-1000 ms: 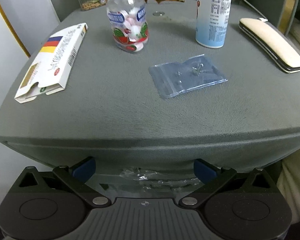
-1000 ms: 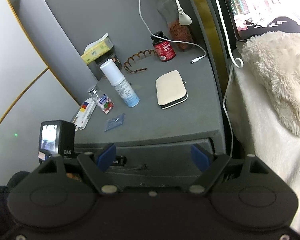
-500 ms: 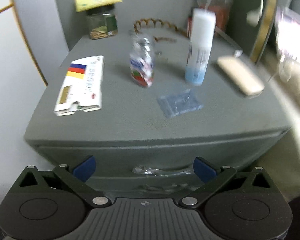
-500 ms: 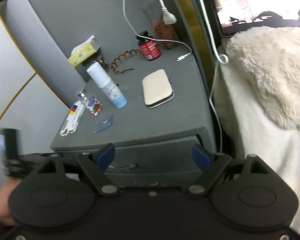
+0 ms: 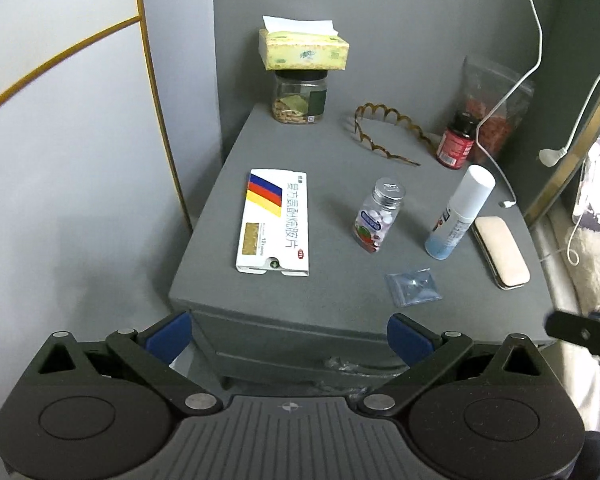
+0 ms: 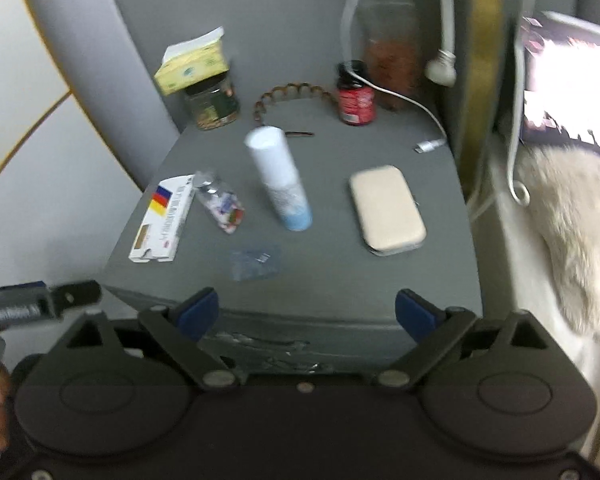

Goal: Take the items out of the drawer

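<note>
The left gripper was seen at the bottom of its own frame with its blue-tipped fingers spread wide and nothing between them. The right gripper was likewise held spread and empty at the bottom of its frame, though that view was blurred.

The drawer was seen just above the left gripper, in the lower centre of the frame, in the front of the grey cabinet; a crumpled strip of clear tape was seen on its front. Whether it was fully closed could not be told.

On the cabinet top, a white pill box was seen lying flat at centre left. A small candy jar stood right of it, and a white spray bottle further right. A small clear bag lay near the front edge, below the jar and bottle. A beige case lay at the right edge. At the back, a tissue pack rested on a nut jar, with a brown headband and a red bottle towards the upper right.
</note>
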A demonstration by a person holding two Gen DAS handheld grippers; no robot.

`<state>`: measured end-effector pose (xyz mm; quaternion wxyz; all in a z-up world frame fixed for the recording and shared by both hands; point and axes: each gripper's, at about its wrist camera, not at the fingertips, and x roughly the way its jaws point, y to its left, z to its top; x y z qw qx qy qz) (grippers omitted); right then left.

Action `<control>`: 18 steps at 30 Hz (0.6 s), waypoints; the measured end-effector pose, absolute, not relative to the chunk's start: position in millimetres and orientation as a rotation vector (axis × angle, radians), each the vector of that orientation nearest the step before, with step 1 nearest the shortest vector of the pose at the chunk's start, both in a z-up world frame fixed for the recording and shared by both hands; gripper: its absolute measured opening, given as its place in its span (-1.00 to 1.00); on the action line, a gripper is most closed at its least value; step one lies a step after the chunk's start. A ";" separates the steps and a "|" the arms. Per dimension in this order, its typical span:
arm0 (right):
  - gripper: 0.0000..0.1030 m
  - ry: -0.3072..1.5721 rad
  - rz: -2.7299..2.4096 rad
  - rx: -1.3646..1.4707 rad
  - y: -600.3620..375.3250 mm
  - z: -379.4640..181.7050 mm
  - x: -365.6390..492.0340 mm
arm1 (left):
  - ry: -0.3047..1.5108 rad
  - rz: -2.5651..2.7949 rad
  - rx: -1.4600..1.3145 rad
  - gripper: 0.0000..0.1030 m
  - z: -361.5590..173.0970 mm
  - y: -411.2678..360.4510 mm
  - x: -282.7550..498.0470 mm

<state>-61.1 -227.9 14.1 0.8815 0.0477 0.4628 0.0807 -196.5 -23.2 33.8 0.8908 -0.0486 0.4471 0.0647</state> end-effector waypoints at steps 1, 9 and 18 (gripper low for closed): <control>0.86 0.972 0.167 0.076 -221.0 16.2 -60.2 | 0.939 0.129 -0.086 1.00 39.1 -27.4 -203.5; 0.86 1.035 0.135 0.047 -200.5 10.5 -59.8 | 0.960 0.096 -0.092 1.00 43.6 -28.5 -210.1; 0.86 1.019 0.124 0.029 -200.8 18.3 -58.6 | 0.963 0.082 -0.055 1.00 42.6 -33.8 -210.4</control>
